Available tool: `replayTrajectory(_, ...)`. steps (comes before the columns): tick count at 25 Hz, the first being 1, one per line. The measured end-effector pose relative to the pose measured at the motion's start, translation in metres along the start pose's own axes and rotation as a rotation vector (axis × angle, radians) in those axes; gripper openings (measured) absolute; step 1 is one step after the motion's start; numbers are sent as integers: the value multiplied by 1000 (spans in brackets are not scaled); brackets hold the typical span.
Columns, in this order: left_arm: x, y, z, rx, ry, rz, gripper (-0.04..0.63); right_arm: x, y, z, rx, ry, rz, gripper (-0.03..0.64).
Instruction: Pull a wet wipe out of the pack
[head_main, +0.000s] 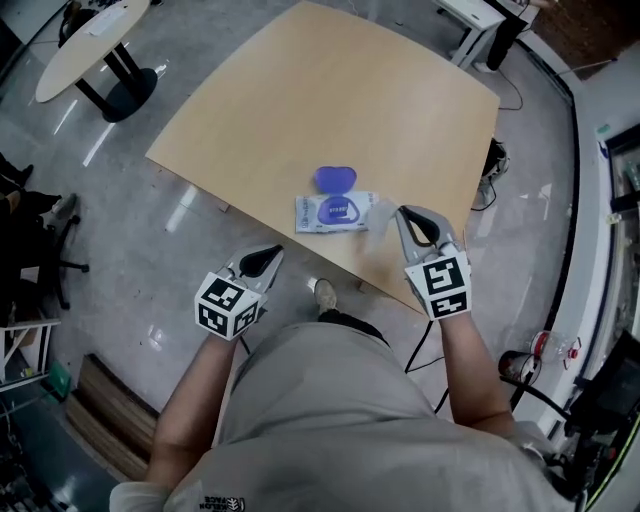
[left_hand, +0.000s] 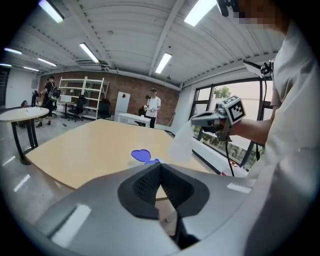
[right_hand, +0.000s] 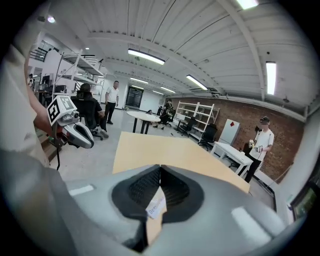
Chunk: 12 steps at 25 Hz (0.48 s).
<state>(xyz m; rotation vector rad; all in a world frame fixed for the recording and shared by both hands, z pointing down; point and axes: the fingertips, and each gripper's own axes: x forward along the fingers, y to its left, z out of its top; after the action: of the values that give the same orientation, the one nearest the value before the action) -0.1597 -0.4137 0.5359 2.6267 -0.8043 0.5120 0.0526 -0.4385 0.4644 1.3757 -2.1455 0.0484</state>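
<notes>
The right gripper (head_main: 403, 216) is closed on an edge of the wipe (head_main: 384, 212), just right of the pack (head_main: 335, 212). The pack lies with its lid (head_main: 334, 178) open at the near edge of the table (head_main: 300, 90). The left gripper (head_main: 274, 254) is closed and empty, off the table at near left. I think the pull should go up and steady, so that the pack does not lift. The left gripper view shows the wipe hanging from the right jaws. The right gripper view does not show it plainly.
</notes>
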Motion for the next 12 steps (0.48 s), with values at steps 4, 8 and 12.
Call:
replayTrajectory(4, -53, -23, 17, 48, -67, -16, 5, -37, 26, 12, 34, -25, -24, 3)
replayTrajectory(8, -96, -50, 25, 79, -115, -57, 5, -75, 56, 20, 74, -48, -36, 3)
replayTrajectory(12, -124, -78, 25, 116, -146, -98, 5, -114, 84, 24, 104, -72, -44, 3)
